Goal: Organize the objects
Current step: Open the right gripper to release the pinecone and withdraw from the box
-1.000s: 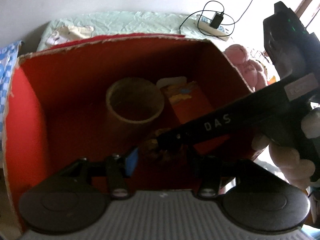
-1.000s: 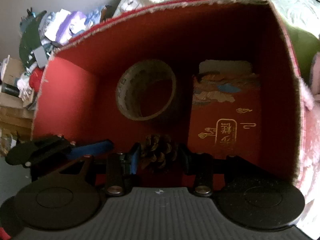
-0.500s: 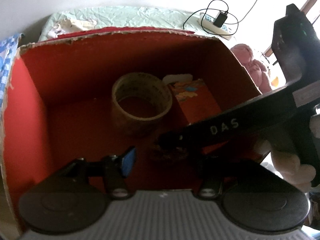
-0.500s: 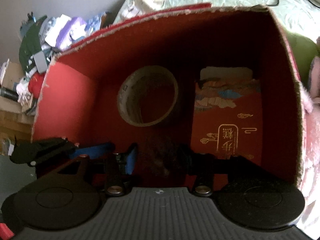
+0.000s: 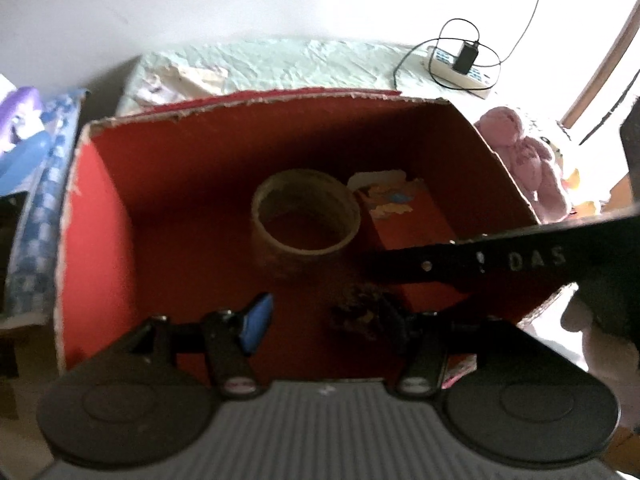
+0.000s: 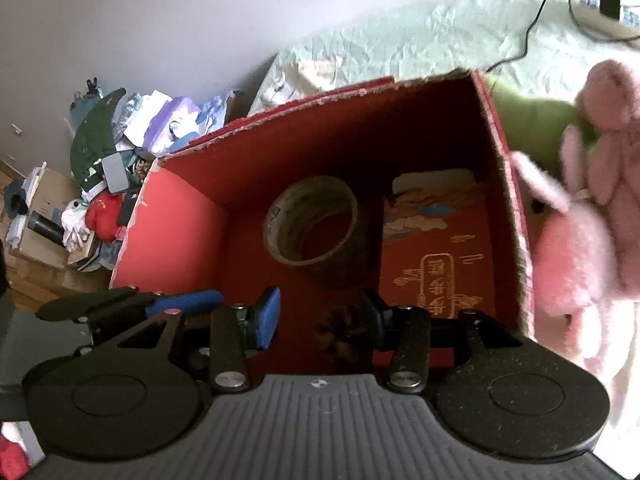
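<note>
An open red cardboard box [image 5: 96, 220] [image 6: 172, 216] holds a brown tape roll [image 5: 306, 216] [image 6: 314, 222], a red packet with gold print [image 5: 408, 216] [image 6: 436, 256] and a dark pine cone [image 5: 362, 314] [image 6: 338, 332] on its floor. My right gripper [image 6: 320, 316] is open above the box, and the pine cone lies loose below its fingers. Its black arm marked DAS [image 5: 500, 260] crosses the left wrist view. My left gripper [image 5: 332, 316] is open and empty over the box's near edge.
A pink plush rabbit [image 6: 580, 216] [image 5: 524, 160] lies right of the box on the pale green bedsheet [image 5: 300, 64]. A power strip with a charger [image 5: 460, 62] sits at the back right. A heap of bags, clothes and cartons [image 6: 100, 184] lies on the left.
My right gripper opened and let go of the pine cone, which now lies on the box floor. Both grippers have risen and pulled back from the box.
</note>
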A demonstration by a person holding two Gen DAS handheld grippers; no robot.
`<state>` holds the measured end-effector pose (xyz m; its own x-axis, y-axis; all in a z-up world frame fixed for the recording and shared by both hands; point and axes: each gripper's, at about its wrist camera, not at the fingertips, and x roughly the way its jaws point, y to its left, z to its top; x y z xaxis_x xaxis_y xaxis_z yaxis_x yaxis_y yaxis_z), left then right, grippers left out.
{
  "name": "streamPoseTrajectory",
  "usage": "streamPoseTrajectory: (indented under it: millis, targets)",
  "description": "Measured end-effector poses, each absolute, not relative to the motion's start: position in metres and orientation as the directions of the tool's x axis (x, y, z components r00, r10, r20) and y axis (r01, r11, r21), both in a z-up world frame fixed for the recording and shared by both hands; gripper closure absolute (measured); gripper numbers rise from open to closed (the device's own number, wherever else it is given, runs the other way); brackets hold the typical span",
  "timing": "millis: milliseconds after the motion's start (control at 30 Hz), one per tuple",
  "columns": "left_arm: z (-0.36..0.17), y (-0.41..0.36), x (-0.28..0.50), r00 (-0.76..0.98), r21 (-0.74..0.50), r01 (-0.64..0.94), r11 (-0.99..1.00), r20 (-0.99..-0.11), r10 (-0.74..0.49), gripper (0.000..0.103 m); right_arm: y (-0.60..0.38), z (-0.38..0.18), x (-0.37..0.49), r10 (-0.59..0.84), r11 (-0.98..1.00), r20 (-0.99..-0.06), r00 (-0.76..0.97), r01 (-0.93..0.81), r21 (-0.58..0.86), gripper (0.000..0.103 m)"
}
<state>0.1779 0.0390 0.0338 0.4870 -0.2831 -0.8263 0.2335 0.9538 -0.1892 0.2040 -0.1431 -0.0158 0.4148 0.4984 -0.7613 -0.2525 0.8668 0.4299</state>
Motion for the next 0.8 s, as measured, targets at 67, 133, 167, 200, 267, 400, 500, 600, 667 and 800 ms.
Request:
streamPoseTrajectory:
  millis: [67, 133, 167, 200, 267, 400, 500, 600, 667, 800]
  targets:
    - [0.038, 0.034, 0.173, 0.5, -0.158, 0.215, 0.964, -0.83, -0.248, 0.042, -0.143, -0.014, 0.199, 0.49, 0.872, -0.756, 0.434, -0.261, 0.415, 0.055]
    - [0.042, 0.028, 0.169, 0.514, -0.125, 0.195, 0.973, -0.832, -0.21, 0.042, -0.145, -0.011, 0.194, 0.491, 0.871, -0.747, 0.449, -0.276, 0.406, 0.055]
    - [0.044, 0.026, 0.166, 0.52, -0.108, 0.185, 0.977, -0.833, -0.19, 0.042, -0.146, -0.008, 0.19, 0.491, 0.871, -0.74, 0.46, -0.287, 0.399, 0.055]
    - [0.046, 0.023, 0.164, 0.527, -0.092, 0.173, 0.981, -0.833, -0.171, 0.042, -0.147, -0.006, 0.188, 0.49, 0.871, -0.735, 0.47, -0.293, 0.394, 0.055]
    - [0.05, 0.018, 0.158, 0.538, -0.064, 0.147, 0.987, -0.832, -0.134, 0.042, -0.153, 0.0, 0.182, 0.492, 0.87, -0.719, 0.491, -0.304, 0.387, 0.055]
    - [0.062, 0.008, 0.145, 0.565, -0.01, 0.089, 0.996, -0.823, -0.058, 0.042, -0.166, 0.009, 0.169, 0.505, 0.863, -0.696, 0.511, -0.323, 0.388, 0.055]
    - [0.071, 0.001, 0.134, 0.589, 0.019, 0.053, 0.998, -0.808, -0.015, 0.04, -0.175, 0.01, 0.162, 0.519, 0.854, -0.687, 0.509, -0.335, 0.398, 0.055]
    - [0.077, -0.006, 0.126, 0.603, 0.043, 0.019, 0.999, -0.797, 0.022, 0.038, -0.181, 0.012, 0.154, 0.532, 0.846, -0.677, 0.508, -0.354, 0.399, 0.055]
    - [0.077, -0.01, 0.121, 0.606, 0.056, -0.002, 0.998, -0.794, 0.046, 0.038, -0.186, 0.012, 0.149, 0.544, 0.838, -0.668, 0.508, -0.367, 0.403, 0.055]
    - [0.078, -0.016, 0.113, 0.606, 0.064, -0.046, 0.997, -0.791, 0.079, 0.038, -0.192, 0.012, 0.14, 0.561, 0.826, -0.661, 0.498, -0.391, 0.407, 0.055]
